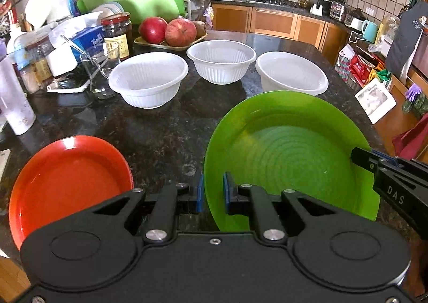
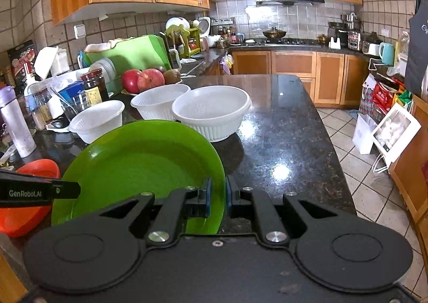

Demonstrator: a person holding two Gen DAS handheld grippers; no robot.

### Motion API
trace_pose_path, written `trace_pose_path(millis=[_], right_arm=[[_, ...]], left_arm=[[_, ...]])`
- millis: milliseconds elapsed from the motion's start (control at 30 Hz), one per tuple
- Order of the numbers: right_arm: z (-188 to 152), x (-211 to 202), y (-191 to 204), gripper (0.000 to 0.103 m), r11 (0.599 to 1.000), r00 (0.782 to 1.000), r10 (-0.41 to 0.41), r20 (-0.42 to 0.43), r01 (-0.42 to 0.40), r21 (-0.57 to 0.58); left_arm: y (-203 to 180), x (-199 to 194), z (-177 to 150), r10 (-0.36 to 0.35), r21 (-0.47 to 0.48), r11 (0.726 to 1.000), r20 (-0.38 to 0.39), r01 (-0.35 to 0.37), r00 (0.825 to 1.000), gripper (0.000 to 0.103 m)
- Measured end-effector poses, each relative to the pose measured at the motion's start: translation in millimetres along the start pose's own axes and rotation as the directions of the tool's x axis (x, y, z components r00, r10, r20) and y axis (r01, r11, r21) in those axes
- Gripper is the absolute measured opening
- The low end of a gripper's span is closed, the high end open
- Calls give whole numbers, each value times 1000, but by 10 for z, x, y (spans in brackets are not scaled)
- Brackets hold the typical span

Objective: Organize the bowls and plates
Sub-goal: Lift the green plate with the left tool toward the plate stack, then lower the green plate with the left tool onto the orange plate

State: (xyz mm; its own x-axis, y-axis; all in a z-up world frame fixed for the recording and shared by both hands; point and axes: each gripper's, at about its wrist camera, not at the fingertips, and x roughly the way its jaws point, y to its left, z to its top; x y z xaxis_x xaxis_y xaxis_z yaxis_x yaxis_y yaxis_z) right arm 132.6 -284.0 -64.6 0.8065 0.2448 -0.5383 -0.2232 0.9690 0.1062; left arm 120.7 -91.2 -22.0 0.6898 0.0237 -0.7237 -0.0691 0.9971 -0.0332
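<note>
A green plate (image 1: 289,153) hangs tilted above the dark stone counter, held by both grippers. My left gripper (image 1: 213,194) is shut on its left rim, blue pads on either side of the edge. My right gripper (image 2: 218,197) is shut on the plate's (image 2: 139,164) right rim; its black finger also enters the left wrist view at the plate's right edge. An orange plate (image 1: 69,182) lies on the counter at the left, seen low left in the right wrist view as the orange plate (image 2: 34,169). Three white ribbed bowls (image 1: 148,79) (image 1: 221,61) (image 1: 291,73) stand in a row behind.
A tray of apples (image 1: 171,31), a dark jar (image 1: 117,35), a glass cup (image 1: 100,73) and a white bottle (image 1: 13,105) crowd the counter's (image 1: 160,137) back left. The counter's right edge (image 2: 329,142) drops to a tiled floor with bags and boxes (image 2: 385,126).
</note>
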Motion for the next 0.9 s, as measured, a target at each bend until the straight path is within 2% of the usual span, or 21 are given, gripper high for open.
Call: trace_pose_path(millis=[233, 433, 900], right_arm=[[-19, -80, 98, 13, 1000, 999, 27, 19, -27, 2], [-17, -116, 338, 13, 999, 998, 52, 31, -52, -1], [-18, 23, 1381, 13, 990, 991, 137, -8, -137, -39]], left_arm=[[58, -103, -56, 22, -18, 1000, 17, -22, 1000, 19], [252, -171, -82, 41, -23, 999, 22, -41, 999, 19], [1179, -423, -145, 108, -49, 993, 35, -106, 994, 19]])
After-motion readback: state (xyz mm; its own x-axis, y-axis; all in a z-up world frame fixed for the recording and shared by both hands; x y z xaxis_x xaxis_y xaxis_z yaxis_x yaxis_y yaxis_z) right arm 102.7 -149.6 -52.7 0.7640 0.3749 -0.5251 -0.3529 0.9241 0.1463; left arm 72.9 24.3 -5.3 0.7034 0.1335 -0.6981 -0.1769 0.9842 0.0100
